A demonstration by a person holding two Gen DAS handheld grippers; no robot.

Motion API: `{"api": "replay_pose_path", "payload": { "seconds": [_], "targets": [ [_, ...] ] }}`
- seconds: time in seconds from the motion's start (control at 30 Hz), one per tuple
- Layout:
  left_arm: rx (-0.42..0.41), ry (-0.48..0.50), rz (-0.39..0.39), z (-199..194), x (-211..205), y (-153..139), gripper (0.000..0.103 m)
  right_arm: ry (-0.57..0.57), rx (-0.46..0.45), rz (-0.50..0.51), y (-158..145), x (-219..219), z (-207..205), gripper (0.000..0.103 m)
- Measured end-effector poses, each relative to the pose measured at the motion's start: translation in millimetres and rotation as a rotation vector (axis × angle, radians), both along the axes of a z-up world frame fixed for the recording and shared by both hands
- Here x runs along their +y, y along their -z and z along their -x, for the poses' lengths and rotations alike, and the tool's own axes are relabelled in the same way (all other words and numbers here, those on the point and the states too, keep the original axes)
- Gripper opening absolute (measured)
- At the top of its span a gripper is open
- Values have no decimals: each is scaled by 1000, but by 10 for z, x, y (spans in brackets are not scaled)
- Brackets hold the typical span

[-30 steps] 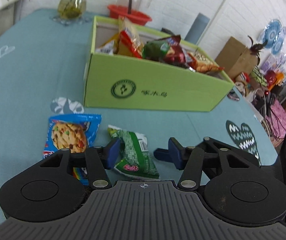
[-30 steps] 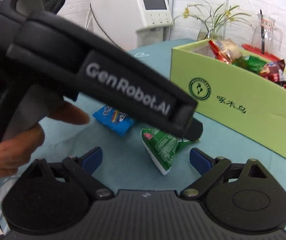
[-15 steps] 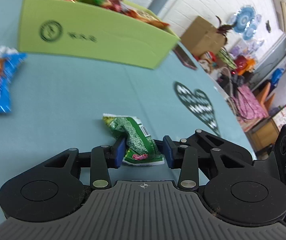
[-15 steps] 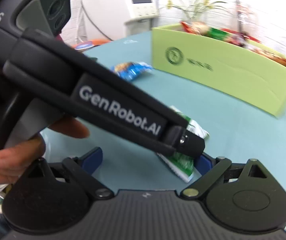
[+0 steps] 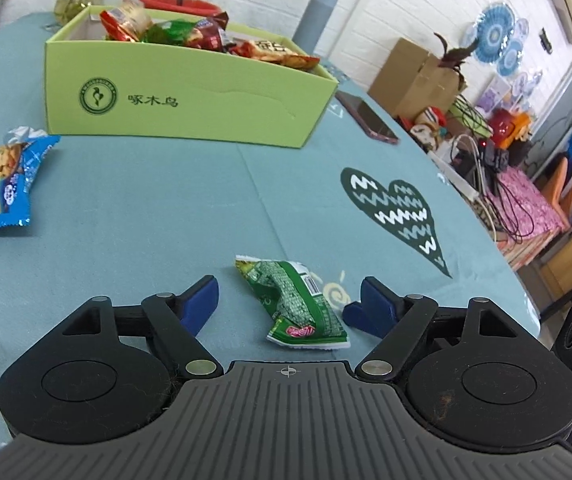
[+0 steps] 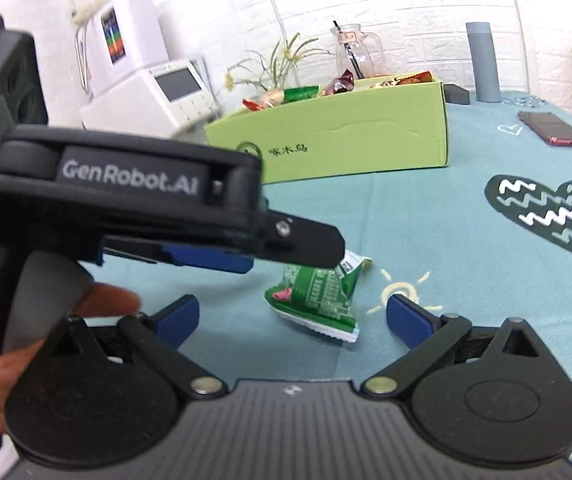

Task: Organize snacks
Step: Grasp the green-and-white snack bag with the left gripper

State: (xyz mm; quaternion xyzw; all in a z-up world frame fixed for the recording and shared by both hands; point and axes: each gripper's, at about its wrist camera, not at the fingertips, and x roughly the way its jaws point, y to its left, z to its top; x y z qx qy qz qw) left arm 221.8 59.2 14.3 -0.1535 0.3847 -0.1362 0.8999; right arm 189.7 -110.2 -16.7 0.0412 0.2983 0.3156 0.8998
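Blue cookie packet (image 5: 2, 184) cut by left edge

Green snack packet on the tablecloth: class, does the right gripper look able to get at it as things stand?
Probably yes. The right gripper is open with the green snack packet lying between its fingers; the left gripper, also open, hovers close above and may crowd it.

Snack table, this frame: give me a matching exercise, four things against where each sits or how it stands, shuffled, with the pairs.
Things:
1. green snack packet
2. blue cookie packet
3. green box
4. phone

Places or states:
A. lying by the right end of the box
B. holding several snack packets
C. on the cloth between the open fingers of the left gripper, untouched
D. on the cloth at the left, in front of the box's left corner

Pairs: 1-C, 2-D, 3-B, 4-A
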Motion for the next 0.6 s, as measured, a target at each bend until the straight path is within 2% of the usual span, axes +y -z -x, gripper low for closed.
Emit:
{"api": "replay_pose_path", "payload": {
  "seconds": [0.13, 0.2, 0.27, 0.33, 0.43, 0.47, 0.5, 0.53, 0.6],
  "targets": [
    [4, 5, 16, -44, 40, -23, 65, 37, 50, 87, -127, 35, -132, 100],
    [5, 19, 31, -55, 44, -23, 65, 29, 34, 81, -163, 47, -178, 100],
    [7, 33, 31, -85, 35, -8, 65, 18, 4, 122, -194, 99, -214, 100],
    [22, 41, 25, -126, 27, 35, 64, -2, -18, 192, -179, 232, -277, 99],
    [46, 51, 31, -180, 48, 111, 61, -21, 12, 210, -5, 250, -307, 98],
    [56, 51, 38, -189, 60, 137, 58, -17, -7, 216, 1, 267, -317, 97],
    [59, 54, 45, -197, 70, 158, 57, -10, -18, 228, 17, 260, -277, 92],
    [47, 59, 43, -190, 72, 165, 56, -12, -36, 236, 25, 262, -244, 78],
    [33, 65, 20, -180, 51, 171, 47, -21, -46, 235, 23, 272, -239, 64]
  ]
}}
